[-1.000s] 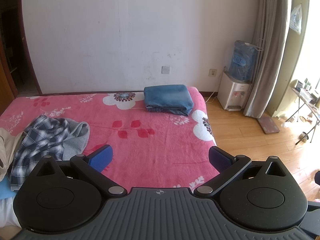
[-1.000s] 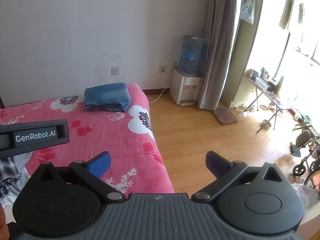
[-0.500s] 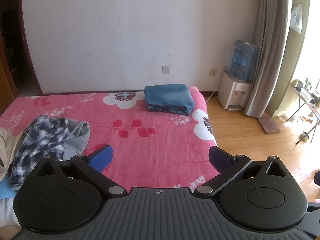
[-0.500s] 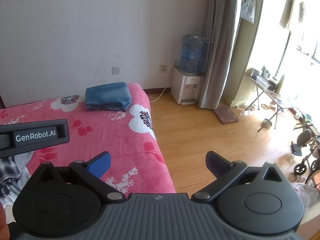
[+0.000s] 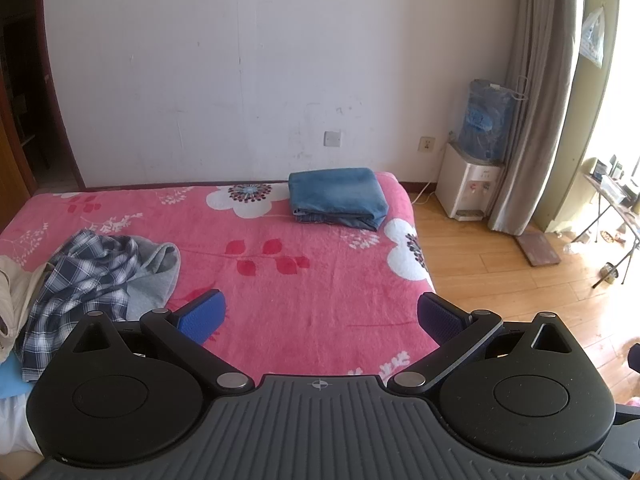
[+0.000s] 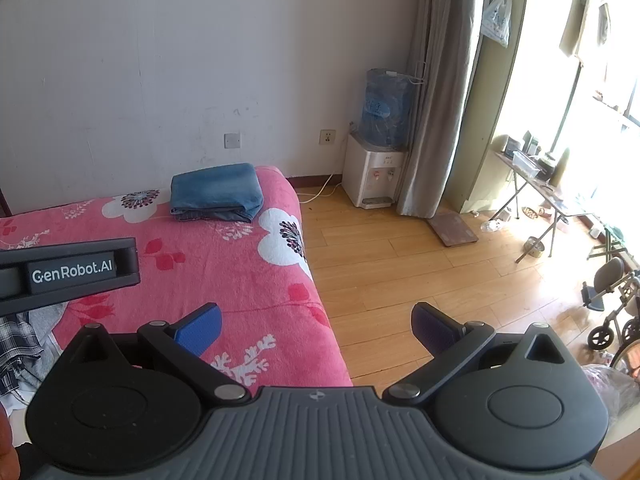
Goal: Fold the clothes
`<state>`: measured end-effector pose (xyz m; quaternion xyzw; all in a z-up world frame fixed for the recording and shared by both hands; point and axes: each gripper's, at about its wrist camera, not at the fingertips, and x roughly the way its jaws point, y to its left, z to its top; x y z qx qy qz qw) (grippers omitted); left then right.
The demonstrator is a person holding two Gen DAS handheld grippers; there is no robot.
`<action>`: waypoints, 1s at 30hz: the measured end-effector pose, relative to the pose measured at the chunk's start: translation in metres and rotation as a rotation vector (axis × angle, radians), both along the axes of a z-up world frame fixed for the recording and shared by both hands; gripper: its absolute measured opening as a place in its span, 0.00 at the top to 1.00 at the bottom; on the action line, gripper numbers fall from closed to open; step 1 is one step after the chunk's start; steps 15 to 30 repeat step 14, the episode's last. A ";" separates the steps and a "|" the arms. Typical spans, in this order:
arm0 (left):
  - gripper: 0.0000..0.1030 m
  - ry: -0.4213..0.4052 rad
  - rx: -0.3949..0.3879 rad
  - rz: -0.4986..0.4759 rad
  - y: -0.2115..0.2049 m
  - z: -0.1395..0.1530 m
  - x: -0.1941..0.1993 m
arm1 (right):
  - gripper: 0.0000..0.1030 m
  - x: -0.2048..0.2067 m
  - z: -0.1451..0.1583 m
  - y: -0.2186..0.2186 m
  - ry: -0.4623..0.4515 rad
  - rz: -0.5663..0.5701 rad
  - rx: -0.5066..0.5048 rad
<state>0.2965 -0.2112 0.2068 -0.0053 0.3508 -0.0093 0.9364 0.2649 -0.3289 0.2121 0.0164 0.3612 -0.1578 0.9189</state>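
Clothes pile (image 5: 96, 272) lies well apart from folded jeans (image 5: 336, 196).

Ahead of the left gripper's (image 5: 320, 312) wide-spread jaws the pink bed (image 5: 280, 280) lies bare up to the folded blue jeans (image 5: 336, 196) near the far wall. Left of the jaws a heap of plaid shirt (image 5: 84, 276) and grey garment (image 5: 156, 276) blocks the way. Right of the right gripper's (image 6: 316, 326) jaws, wooden floor (image 6: 400, 272) is open.

A folded blue garment (image 5: 338, 196) is seen at centre frame on the pink floral bedspread (image 5: 280, 280). A crumpled plaid shirt (image 5: 80, 280) is heaped at the left edge. The left gripper (image 5: 320, 314) is held wide apart, empty.
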 end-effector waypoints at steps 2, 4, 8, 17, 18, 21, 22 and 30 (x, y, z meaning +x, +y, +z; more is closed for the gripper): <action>0.00 -0.001 0.001 0.001 0.000 0.000 0.000 | 0.00 0.000 0.000 0.000 0.001 0.000 0.002; 0.00 -0.001 0.001 0.002 -0.001 0.000 0.001 | 0.00 0.001 -0.001 0.000 0.003 0.000 0.001; 0.00 0.000 0.002 0.001 0.000 -0.001 0.001 | 0.00 0.001 0.000 0.000 0.001 0.001 0.001; 0.00 0.002 0.001 0.005 0.000 0.000 0.001 | 0.00 0.001 0.000 0.000 0.002 0.005 -0.001; 0.00 0.002 0.001 0.005 0.000 0.000 0.001 | 0.00 0.001 0.000 0.000 0.002 0.005 -0.001; 0.00 0.002 0.001 0.005 0.000 0.000 0.001 | 0.00 0.001 0.000 0.000 0.002 0.005 -0.001; 0.00 0.002 0.001 0.005 0.000 0.000 0.001 | 0.00 0.001 0.000 0.000 0.002 0.005 -0.001; 0.00 0.002 0.001 0.005 0.000 0.000 0.001 | 0.00 0.001 0.000 0.000 0.002 0.005 -0.001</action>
